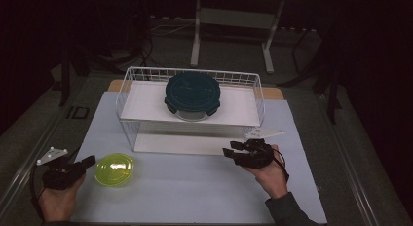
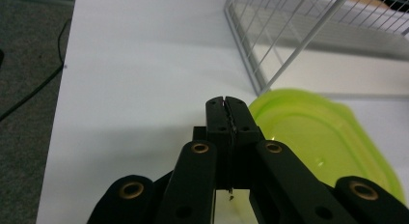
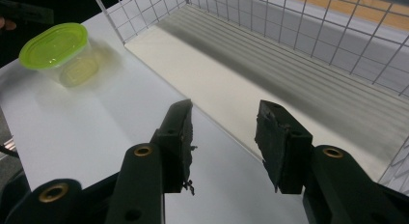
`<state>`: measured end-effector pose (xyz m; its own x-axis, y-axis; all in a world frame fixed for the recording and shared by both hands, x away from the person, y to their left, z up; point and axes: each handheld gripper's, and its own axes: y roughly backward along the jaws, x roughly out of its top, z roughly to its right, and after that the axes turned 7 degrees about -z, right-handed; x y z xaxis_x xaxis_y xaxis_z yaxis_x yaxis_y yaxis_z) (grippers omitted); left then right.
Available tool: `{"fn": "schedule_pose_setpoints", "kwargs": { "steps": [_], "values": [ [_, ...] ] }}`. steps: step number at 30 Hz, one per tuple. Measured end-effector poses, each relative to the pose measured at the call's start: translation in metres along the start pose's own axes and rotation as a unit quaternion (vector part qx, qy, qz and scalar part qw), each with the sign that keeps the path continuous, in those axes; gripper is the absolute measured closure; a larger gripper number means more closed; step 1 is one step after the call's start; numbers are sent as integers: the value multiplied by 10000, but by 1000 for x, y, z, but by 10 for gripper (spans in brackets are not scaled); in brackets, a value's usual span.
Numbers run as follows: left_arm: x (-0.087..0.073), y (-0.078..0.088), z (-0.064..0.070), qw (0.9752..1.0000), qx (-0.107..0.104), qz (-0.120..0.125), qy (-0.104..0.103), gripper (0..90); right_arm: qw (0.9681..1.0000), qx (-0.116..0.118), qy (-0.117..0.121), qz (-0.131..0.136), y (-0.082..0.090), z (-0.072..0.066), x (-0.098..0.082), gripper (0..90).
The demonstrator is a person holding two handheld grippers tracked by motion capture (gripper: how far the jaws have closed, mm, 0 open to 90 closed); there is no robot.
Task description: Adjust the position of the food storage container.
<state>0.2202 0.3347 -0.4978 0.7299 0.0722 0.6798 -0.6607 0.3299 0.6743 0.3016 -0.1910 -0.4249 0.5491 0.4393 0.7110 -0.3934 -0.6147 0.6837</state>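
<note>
The left gripper [image 1: 89,161] sits at the near left of the table with its jaws pressed together on nothing, tips just beside the green-lidded container [image 1: 114,169]. To take hold well, it needs to spread its jaws first, then straddle the container's rim from the left, gripping squarely so the light tub does not skid on the smooth mat. The right gripper [image 3: 224,132] hovers with jaws partly apart and empty near the front of the wire basket [image 1: 127,89], well clear of the container.
</note>
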Motion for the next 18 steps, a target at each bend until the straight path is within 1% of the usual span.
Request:
{"fn": "schedule_pose_setpoints", "kwargs": {
  "steps": [4,6,9,13,18],
  "values": [
    [-7,-5,-4,9999,-45,-111,15,900,10000,5,18,1,-1,0,0,561],
    [-10,-8,-6,9998,-110,-147,82,900,10000,11,18,-2,-1,-1,0,561],
    [-15,-10,-9,9994,-259,-69,217,900,10000,19,10,11,-1,-2,1,560],
    [-18,-9,-13,9992,-264,-33,285,900,10000,28,13,15,-1,-2,1,560],
    [-20,-8,-12,9995,-223,-29,217,898,10000,25,32,5,-2,-3,1,559]
  ]
}}
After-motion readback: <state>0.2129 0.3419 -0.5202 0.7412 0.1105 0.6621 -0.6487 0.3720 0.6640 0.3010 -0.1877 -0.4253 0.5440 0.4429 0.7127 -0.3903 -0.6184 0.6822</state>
